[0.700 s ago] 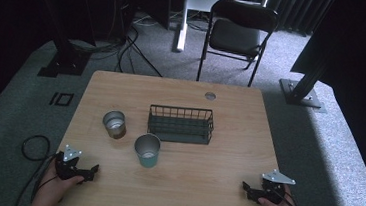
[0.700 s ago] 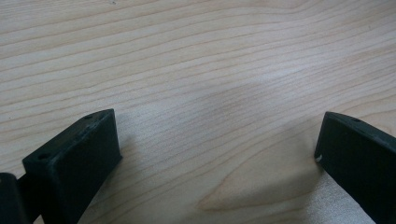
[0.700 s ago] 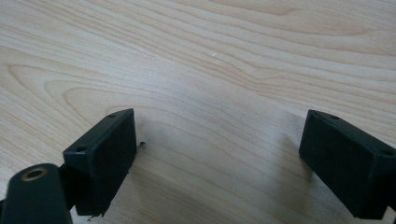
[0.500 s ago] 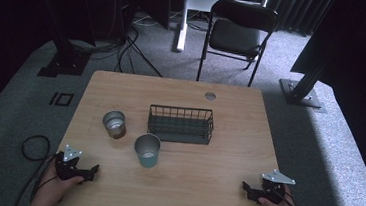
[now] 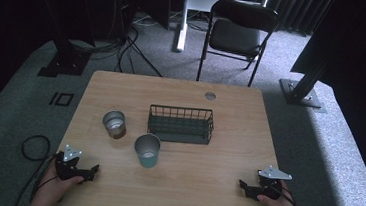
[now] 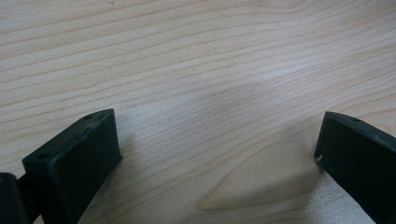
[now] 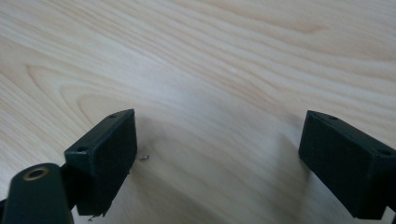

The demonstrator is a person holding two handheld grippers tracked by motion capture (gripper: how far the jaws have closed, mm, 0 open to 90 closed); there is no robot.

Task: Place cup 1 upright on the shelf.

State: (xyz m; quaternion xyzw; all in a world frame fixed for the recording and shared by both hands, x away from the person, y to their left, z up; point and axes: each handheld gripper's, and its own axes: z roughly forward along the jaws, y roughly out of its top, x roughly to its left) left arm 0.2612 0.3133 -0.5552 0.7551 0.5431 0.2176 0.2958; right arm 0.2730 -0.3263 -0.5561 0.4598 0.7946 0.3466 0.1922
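Resting on the table point(image 5: 204, 185), left gripper point(image 5: 90, 171) at 7 o'clock and right gripper point(image 5: 244, 188) at 5, both gaping wide, nothing held; teal cup point(image 5: 147, 150) sits between.

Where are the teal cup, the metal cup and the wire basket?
teal cup point(image 5: 147, 151): high view, on its side wall.
metal cup point(image 5: 114, 124): high view, on its rim.
wire basket point(image 5: 181, 126): high view, on its front wall.

Beyond the wooden table point(image 5: 214, 186)
At the top of the frame you see a black folding chair point(image 5: 240, 32) on grey carpet, cables point(image 5: 125, 48) upper left, and a coiled cable point(image 5: 31, 145) lower left.
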